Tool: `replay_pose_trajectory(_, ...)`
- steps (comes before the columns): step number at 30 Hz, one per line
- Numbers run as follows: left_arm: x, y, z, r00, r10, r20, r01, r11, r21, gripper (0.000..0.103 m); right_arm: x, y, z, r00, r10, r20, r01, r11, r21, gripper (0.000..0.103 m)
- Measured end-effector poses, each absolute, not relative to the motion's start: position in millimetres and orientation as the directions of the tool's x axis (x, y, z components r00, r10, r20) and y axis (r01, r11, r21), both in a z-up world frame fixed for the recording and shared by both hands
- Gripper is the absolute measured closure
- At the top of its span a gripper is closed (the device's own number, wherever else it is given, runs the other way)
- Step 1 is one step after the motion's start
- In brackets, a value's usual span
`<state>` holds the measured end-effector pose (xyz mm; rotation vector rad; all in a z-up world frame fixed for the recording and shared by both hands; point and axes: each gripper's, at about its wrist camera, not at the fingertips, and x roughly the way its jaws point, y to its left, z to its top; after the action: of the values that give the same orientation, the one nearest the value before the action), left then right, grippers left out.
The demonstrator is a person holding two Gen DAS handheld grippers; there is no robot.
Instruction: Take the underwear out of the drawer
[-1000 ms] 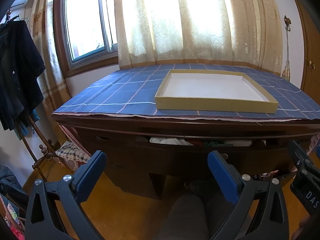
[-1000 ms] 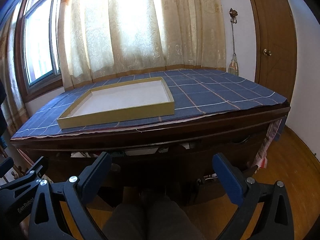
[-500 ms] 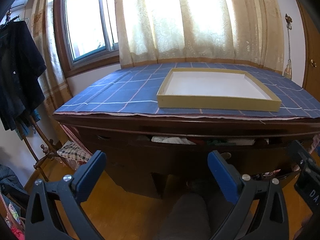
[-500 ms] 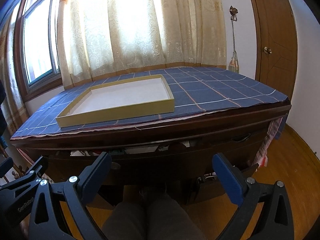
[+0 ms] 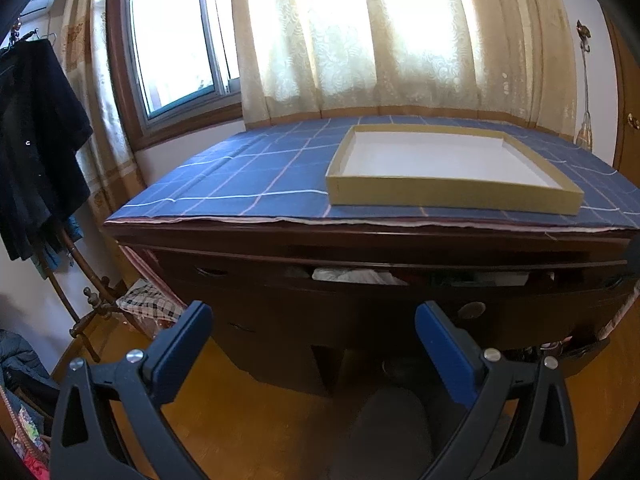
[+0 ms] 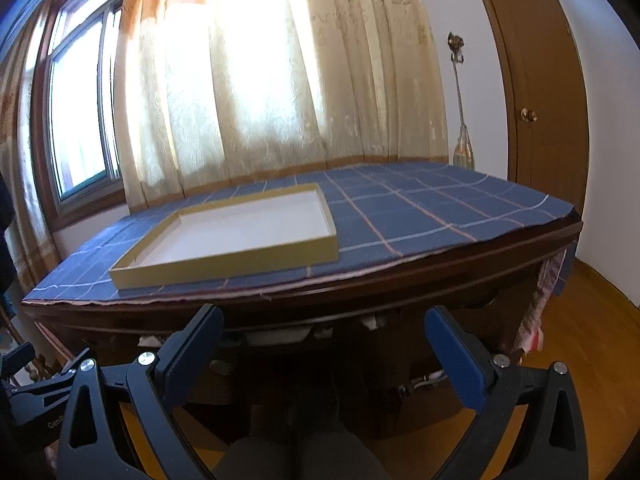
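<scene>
Both the left gripper (image 5: 312,322) and right gripper (image 6: 324,326) are held wide, empty. White clothes (image 5: 352,275) are seen in the slightly open drawer (image 5: 360,304).

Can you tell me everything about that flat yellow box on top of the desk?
The shallow box is wide and roughly square, with low mustard-yellow walls that look like cardboard and a plain white floor. It has no lid and nothing lies in it. It sits flat on the blue checked cloth covering the dark wooden desk, close to the front edge. Neither gripper touches it.
</scene>
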<state>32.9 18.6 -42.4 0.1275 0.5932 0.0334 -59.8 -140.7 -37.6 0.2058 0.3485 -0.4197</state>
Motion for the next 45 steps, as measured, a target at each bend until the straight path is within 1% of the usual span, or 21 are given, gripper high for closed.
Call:
replay_pose_trajectory(1, 33.6, 19.2, -43.2, 0.833, 0.064, -0.549, 0.008, 0.992, 0.128, 0.0, -61.3, -142.1, -37.8, 0.861, -0.365, -0.355, 0.431, 0.893, 0.127, 0.001)
replay_pose_trajectory(3, 33.8, 21.9, -45.3, 0.853, 0.06, -0.518, 0.008, 0.992, 0.127, 0.0, -66.2, -146.6, -38.2, 0.877, -0.382, -0.29, 0.434, 0.89, 0.141, 0.001)
replay_pose_trajectory(7, 41.9, 33.9, -49.4, 0.885, 0.062, -0.462, -0.013, 0.994, 0.108, 0.0, -75.0, -152.2, -39.5, 0.872, -0.476, -0.119, 0.489, 0.86, 0.145, 0.001)
replay_pose_trajectory(11, 54.8, 40.0, -51.4, 0.898, 0.041, -0.437, -0.007, 0.997, 0.081, 0.001, -67.0, -156.2, -44.4, 0.858, -0.513, 0.019, 0.504, 0.85, 0.155, 0.001)
replay_pose_trajectory(14, 62.6, 40.9, -51.8, 0.922, 0.019, -0.386, 0.003, 0.998, 0.058, 0.002, -51.7, -152.6, -47.6, 0.845, -0.528, 0.086, 0.518, 0.848, 0.116, 0.001)
replay_pose_trajectory(16, 66.2, 42.5, -51.7, 0.948, 0.015, -0.319, -0.009, 1.0, 0.021, 0.002, -38.7, -148.7, -49.8, 0.836, -0.533, 0.133, 0.527, 0.846, 0.08, 0.001)
replay_pose_trajectory(18, 71.1, 44.8, -51.4, 0.963, 0.018, -0.269, -0.026, 0.999, -0.025, 0.002, -28.0, -143.4, -52.0, 0.824, -0.533, 0.192, 0.534, 0.844, 0.052, 0.001)
replay_pose_trajectory(21, 84.8, 43.4, -54.3, 0.971, 0.0, -0.239, -0.019, 0.997, -0.075, 0.002, -14.0, -131.3, -57.6, 0.815, -0.516, 0.263, 0.532, 0.847, 0.013, 0.001)
replay_pose_trajectory(25, 94.6, 33.3, -61.6, 0.987, 0.018, -0.159, -0.025, 0.999, -0.043, 0.002, 2.9, -116.4, -65.1, 0.806, -0.488, 0.336, 0.529, 0.848, -0.035, 0.001)
replay_pose_trajectory(27, 94.4, 26.3, -65.8, 0.995, 0.037, -0.091, -0.037, 0.999, -0.004, 0.002, 9.8, -112.2, -69.9, 0.802, -0.483, 0.35, 0.53, 0.847, -0.047, 0.001)
replay_pose_trajectory(30, 97.1, 20.6, -70.5, 0.999, 0.033, -0.031, -0.032, 0.999, 0.03, 0.001, 21.2, -108.7, -75.0, 0.802, -0.474, 0.365, 0.528, 0.847, -0.062, 0.001)
replay_pose_trajectory(37, 115.5, 18.9, -85.2, 1.0, 0.024, -0.018, -0.023, 0.998, 0.064, 0.0, 43.0, -107.3, -86.6, 0.811, -0.471, 0.346, 0.53, 0.843, -0.094, 0.001)
replay_pose_trajectory(40, 122.8, 21.1, -91.4, 0.999, 0.029, -0.032, -0.028, 0.998, 0.048, 0.0, 51.9, -108.5, -92.1, 0.813, -0.49, 0.316, 0.541, 0.835, -0.098, 0.001)
replay_pose_trajectory(42, 124.3, 23.6, -94.4, 0.999, 0.023, -0.031, -0.023, 1.0, 0.008, 0.0, 55.1, -109.5, -94.8, 0.807, -0.507, 0.303, 0.556, 0.825, -0.098, 0.001)
replay_pose_trajectory(45, 125.5, 24.6, -96.5, 0.999, 0.019, -0.026, -0.019, 1.0, -0.007, 0.0, 57.2, -111.4, -99.5, 0.8, -0.525, 0.291, 0.572, 0.813, -0.105, 0.001)
